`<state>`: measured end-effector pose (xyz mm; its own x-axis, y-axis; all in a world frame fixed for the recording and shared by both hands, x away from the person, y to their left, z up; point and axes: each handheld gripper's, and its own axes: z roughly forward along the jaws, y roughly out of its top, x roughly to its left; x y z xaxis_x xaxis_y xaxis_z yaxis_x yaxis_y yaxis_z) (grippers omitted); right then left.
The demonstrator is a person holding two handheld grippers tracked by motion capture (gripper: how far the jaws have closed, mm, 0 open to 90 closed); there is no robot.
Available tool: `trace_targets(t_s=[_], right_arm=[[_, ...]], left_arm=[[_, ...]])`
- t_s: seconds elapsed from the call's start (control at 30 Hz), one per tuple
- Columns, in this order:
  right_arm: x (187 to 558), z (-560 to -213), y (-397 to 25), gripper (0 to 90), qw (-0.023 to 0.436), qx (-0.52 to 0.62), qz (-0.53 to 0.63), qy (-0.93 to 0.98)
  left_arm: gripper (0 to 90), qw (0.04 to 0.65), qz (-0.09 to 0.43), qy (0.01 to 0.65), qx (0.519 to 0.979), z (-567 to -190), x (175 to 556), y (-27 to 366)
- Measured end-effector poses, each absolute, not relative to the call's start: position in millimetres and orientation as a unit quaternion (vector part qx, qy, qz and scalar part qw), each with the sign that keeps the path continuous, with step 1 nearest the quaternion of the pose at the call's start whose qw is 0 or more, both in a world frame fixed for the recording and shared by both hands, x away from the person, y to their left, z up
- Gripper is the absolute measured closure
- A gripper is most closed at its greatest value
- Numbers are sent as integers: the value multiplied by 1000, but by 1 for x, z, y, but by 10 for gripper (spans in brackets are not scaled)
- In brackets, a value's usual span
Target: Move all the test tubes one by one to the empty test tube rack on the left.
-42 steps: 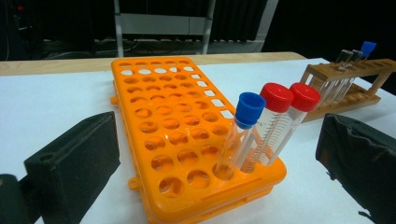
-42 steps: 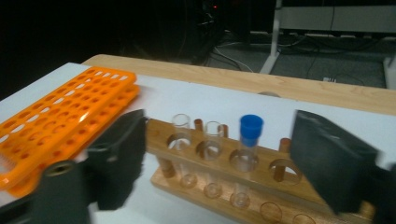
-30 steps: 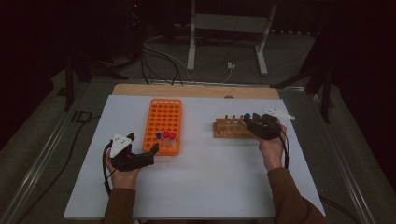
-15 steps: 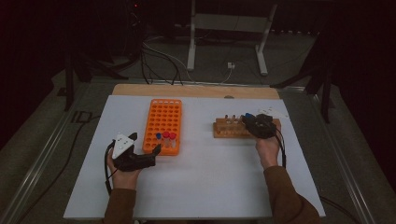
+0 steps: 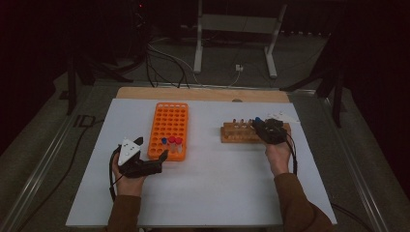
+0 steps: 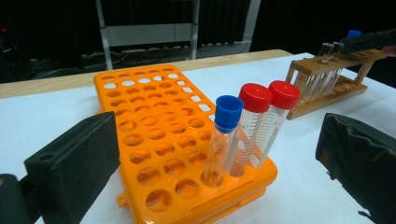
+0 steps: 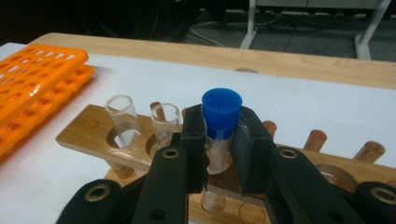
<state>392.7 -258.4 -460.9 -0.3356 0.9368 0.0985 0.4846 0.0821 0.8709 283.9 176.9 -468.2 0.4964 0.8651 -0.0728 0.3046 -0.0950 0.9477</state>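
An orange rack (image 6: 154,135) is showing two red caps (image 6: 270,95) and one blue cap (image 6: 228,110) (black-jawed right gripper (image 7: 218,140) pinching a blue-capped tube (image 7: 221,122)).

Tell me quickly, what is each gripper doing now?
Left gripper: open, holding nothing.
Right gripper: closed on the blue-capped tube at the wooden rack.

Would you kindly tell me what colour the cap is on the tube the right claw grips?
Blue cap, clearest in the right gripper view.
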Motion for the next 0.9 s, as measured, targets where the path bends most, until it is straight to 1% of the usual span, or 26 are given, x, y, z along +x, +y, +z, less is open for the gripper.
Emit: trace_targets(t_s=[0.17, 0.63, 0.9], right_arm=[[388, -454, -258, 760, 273, 506, 438, 691], [378, -434, -269, 763, 277, 509, 480, 659], [367, -419, -270, 762, 286, 491, 494, 658]], left_arm=[[6, 526, 271, 417, 690, -469, 284, 176], [11, 529, 252, 432, 685, -467, 285, 177], [10, 529, 253, 434, 684, -466, 285, 177]])
